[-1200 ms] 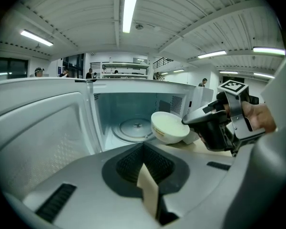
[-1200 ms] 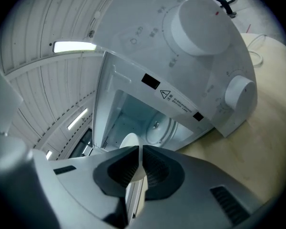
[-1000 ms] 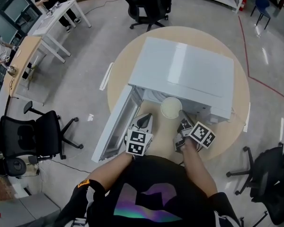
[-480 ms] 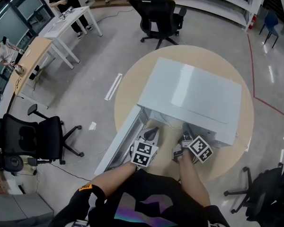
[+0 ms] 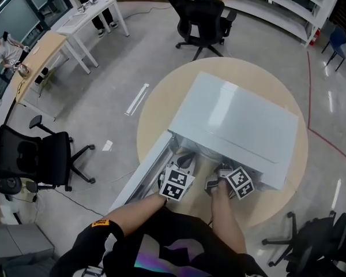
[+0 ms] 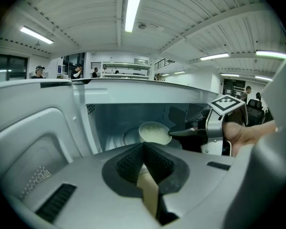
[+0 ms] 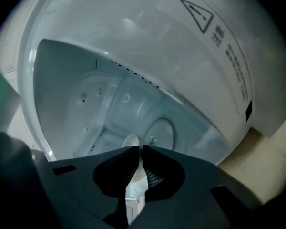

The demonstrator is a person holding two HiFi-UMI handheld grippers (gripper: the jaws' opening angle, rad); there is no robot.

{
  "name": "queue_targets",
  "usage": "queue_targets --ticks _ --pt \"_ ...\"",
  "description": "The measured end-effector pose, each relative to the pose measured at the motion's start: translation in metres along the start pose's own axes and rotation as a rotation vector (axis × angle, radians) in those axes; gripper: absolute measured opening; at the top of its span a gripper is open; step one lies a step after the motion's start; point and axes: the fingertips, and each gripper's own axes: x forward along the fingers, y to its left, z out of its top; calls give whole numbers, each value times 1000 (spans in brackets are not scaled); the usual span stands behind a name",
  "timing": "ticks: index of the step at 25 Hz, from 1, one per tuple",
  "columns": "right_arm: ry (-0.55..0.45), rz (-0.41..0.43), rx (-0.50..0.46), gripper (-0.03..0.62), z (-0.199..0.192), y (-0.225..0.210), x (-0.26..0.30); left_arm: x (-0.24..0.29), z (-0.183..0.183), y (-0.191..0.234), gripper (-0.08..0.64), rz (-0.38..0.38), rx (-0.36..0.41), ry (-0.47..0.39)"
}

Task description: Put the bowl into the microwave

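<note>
The white microwave (image 5: 236, 120) stands on the round table, its door (image 5: 141, 175) swung open toward the lower left. A pale bowl (image 6: 153, 131) hangs inside the cavity just above the turntable (image 6: 127, 137); the head view hides it under the microwave's top. My right gripper (image 6: 175, 132) reaches into the opening and is shut on the bowl's rim (image 7: 131, 141), which shows white between its jaws (image 7: 138, 149). My left gripper (image 6: 144, 147) waits at the opening's left side, shut with nothing in it. Both grippers, left (image 5: 184, 160) and right (image 5: 222, 171), sit at the microwave's front.
The round wooden table (image 5: 161, 114) leaves only a narrow strip in front of the microwave. Black office chairs stand at the left (image 5: 37, 160), far side (image 5: 202, 13) and lower right (image 5: 317, 247). People are at desks (image 5: 46, 51) far left.
One second ago the bowl showed at the microwave's mouth in the head view. The right gripper has carried it inward, and it is now out of sight under the top.
</note>
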Motion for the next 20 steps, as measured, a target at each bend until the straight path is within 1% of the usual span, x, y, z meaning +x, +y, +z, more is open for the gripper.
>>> queue_targets --ticks 6,11,15,20 --pt "-28 -34 24 38 3 -9 13 0 -3 10 48 6 -12 11" --pt "-35 -73 23 38 3 -18 19 -2 -5 16 48 13 -18 15" --pt "-50 -80 23 38 5 -19 21 -5 -5 19 48 19 -20 12" --pt "-92 -90 40 40 8 -22 23 -8 -7 23 48 28 -25 12"
